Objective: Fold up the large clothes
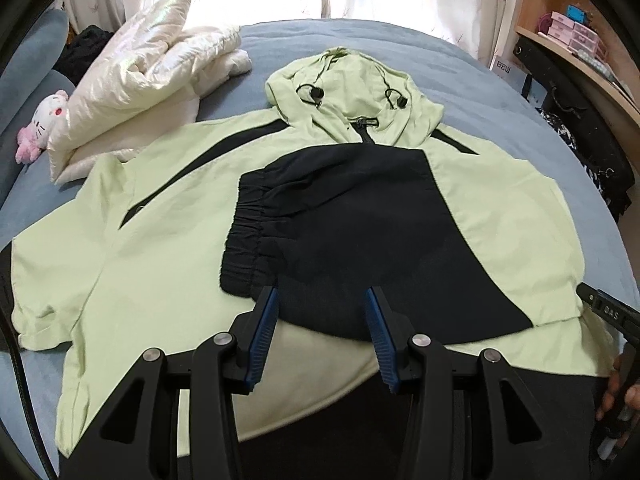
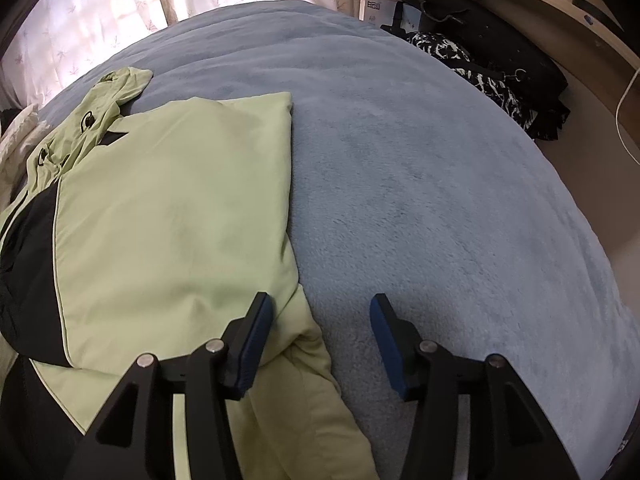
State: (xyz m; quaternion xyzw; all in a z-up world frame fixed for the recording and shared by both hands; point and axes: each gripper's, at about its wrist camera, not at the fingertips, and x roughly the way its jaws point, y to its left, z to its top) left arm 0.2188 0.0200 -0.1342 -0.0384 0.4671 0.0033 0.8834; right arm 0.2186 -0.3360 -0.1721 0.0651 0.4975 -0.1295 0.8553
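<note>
Across most of both views I saw the bed (image 2: pixel 420 180), covered in a blue fleecy blanket that filled the right half of the right wrist frame. On it lay the hooded jacket (image 1: pixel 168 240), pale green with black panels, spread over the middle of the left wrist frame with its hood (image 1: pixel 348 84) toward the top centre and its black sleeve (image 1: pixel 328 224) folded across the chest, elastic cuff near frame centre. In the right wrist view the jacket occupied the left half, its folded green edge running down the middle of the frame. A cream quilted garment (image 1: pixel 148 76) lay bunched at the upper left of the left wrist frame, beside the jacket's shoulder. Dark bags (image 2: pixel 492 52) sat at the bed's far edge, upper right. A pink and white plush toy (image 1: pixel 42 124) rested at the left edge.

My left gripper (image 1: pixel 322 332) hung at bottom centre over the black sleeve, its jaws parted and, as far as I could see, pressing on nothing. My right gripper (image 2: pixel 320 344) sat at the bottom of its own frame, jaws released; one finger (image 2: pixel 252 344) stood over the jacket's green corner, the other over bare blanket.
</note>
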